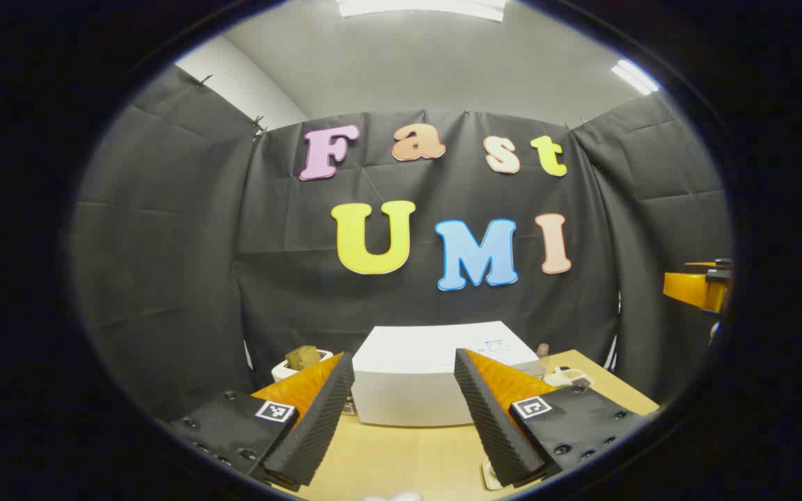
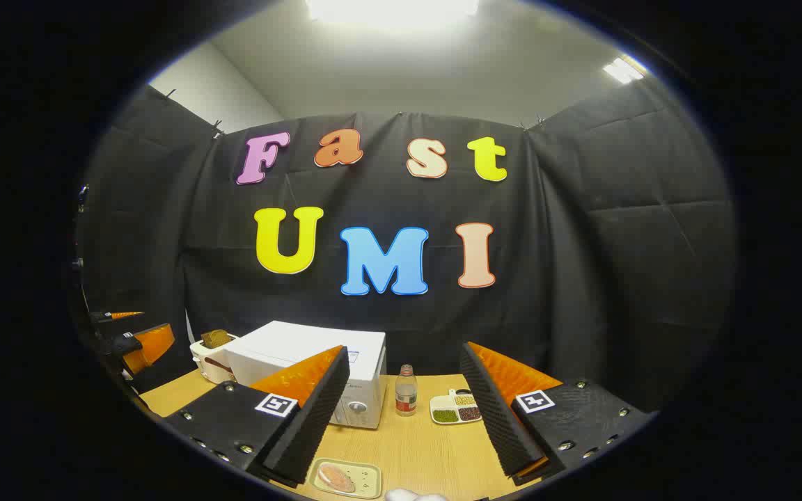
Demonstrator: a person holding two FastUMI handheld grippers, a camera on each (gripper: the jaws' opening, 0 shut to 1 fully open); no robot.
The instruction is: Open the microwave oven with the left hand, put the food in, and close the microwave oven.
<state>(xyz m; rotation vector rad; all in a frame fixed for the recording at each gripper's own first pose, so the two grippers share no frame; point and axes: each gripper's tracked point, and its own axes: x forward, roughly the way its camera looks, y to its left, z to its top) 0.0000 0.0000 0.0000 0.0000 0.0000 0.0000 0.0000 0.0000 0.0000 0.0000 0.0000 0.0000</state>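
A white microwave oven [image 1: 420, 379] stands on the wooden table at the back, its door closed; the right gripper view has the microwave [image 2: 310, 365] left of centre with its knob panel facing me. My left gripper [image 1: 401, 417] is held open above the table, in front of the oven and apart from it. A small tray with a piece of pinkish food [image 2: 345, 478] lies on the table near the front edge, just below my open right gripper [image 2: 401, 424]. The left gripper [image 2: 140, 344] also appears far left in the right gripper view.
A white toaster with brown bread [image 1: 301, 360] stands left of the microwave. A small bottle [image 2: 406, 391] and a divided dish of beans [image 2: 455, 409] sit right of it. The wooden table [image 2: 422, 445] has bare room in front.
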